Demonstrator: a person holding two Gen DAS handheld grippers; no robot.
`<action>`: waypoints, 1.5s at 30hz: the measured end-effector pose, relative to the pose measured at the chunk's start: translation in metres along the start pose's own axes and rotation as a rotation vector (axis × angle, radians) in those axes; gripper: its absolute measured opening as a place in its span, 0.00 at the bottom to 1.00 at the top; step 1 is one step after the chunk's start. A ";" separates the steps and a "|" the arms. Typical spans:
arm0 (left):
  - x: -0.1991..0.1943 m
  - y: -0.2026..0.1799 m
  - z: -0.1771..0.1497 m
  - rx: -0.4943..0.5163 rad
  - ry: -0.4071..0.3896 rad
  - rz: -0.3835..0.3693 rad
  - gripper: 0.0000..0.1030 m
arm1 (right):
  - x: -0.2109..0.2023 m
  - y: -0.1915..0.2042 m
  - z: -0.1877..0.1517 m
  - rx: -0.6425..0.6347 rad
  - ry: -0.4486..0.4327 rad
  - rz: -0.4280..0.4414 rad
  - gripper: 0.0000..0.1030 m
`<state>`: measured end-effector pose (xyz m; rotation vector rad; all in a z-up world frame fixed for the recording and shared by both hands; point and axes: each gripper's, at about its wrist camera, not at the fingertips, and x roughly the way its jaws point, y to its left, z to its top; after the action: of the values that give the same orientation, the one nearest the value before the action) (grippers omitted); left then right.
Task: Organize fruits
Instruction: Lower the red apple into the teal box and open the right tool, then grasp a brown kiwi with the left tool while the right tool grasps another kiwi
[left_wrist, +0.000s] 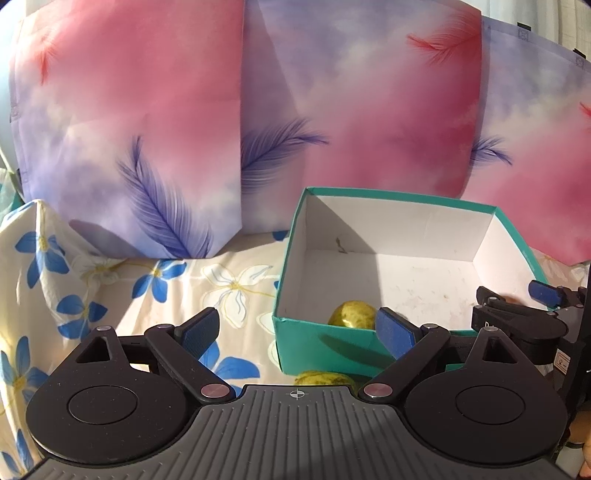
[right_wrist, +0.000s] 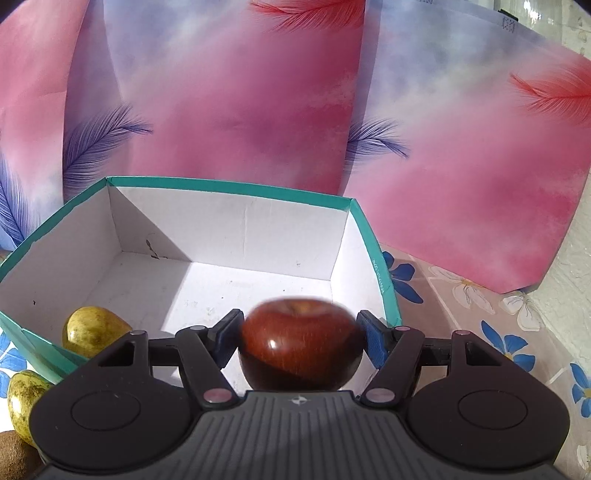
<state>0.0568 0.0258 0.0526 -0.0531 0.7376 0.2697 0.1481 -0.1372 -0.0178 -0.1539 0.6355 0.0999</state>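
A teal box with a white inside (left_wrist: 325, 343) (right_wrist: 229, 186) stands on the flowered cloth. One yellow-green pear (left_wrist: 352, 314) (right_wrist: 92, 330) lies in its near left corner. My right gripper (right_wrist: 301, 338) is shut on a dark red apple (right_wrist: 301, 349) and holds it over the box's near right part; the gripper also shows at the right of the left wrist view (left_wrist: 517, 301). My left gripper (left_wrist: 297, 330) is open and empty, just in front of the box's near left corner. A second pear (left_wrist: 325, 378) (right_wrist: 24, 400) lies on the cloth outside the box.
A brown kiwi (right_wrist: 13, 456) lies at the lower left by the outside pear. Pink and violet feather-print bags (left_wrist: 147, 129) (right_wrist: 461, 184) stand close behind the box. The flowered cloth (left_wrist: 110, 280) (right_wrist: 498, 332) spreads left and right of the box.
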 end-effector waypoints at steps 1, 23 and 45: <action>0.000 0.000 0.000 0.002 0.001 0.001 0.92 | -0.002 -0.001 0.000 -0.004 -0.008 -0.004 0.66; -0.005 -0.005 -0.094 0.162 -0.027 -0.113 0.88 | -0.164 -0.031 -0.059 0.160 -0.335 0.079 1.00; 0.055 0.012 -0.126 0.114 0.131 -0.098 0.70 | -0.173 -0.021 -0.080 0.115 -0.248 0.053 1.00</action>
<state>0.0100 0.0313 -0.0768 0.0019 0.8769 0.1314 -0.0338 -0.1796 0.0248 -0.0125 0.3970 0.1308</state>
